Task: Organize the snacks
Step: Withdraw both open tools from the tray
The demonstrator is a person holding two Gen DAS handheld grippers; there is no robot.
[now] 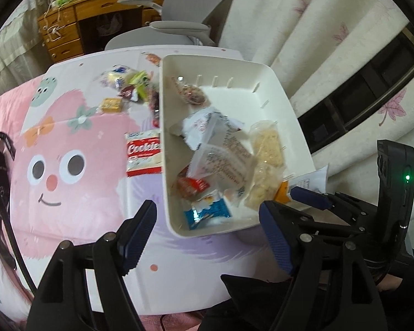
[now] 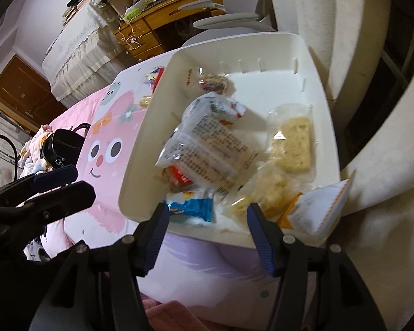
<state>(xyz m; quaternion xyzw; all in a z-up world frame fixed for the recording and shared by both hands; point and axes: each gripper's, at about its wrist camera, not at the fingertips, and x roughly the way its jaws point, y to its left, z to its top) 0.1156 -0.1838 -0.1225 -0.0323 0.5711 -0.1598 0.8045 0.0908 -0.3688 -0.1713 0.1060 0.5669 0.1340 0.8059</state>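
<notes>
A white plastic bin (image 1: 265, 71) (image 2: 303, 44) sits on a cartoon-print table and holds several snack packets: a blue packet (image 1: 207, 212) (image 2: 191, 207), a white printed packet (image 1: 220, 160) (image 2: 212, 146), a red packet (image 1: 190, 186), clear-wrapped crackers (image 1: 265, 149) (image 2: 295, 143). Loose snacks lie left of the bin: a red Cookies pack (image 1: 143, 153), a yellow pack (image 1: 111, 104), a small pile (image 1: 132, 82). My left gripper (image 1: 207, 231) is open and empty at the bin's near rim. My right gripper (image 2: 207, 220) is open and empty over the bin's near edge.
A white packet (image 2: 320, 209) lies outside the bin's right corner by the curtain (image 1: 331, 27). A grey chair (image 1: 179, 27) and a wooden desk (image 1: 77, 19) stand behind the table. A black bag (image 2: 60, 143) sits at the left.
</notes>
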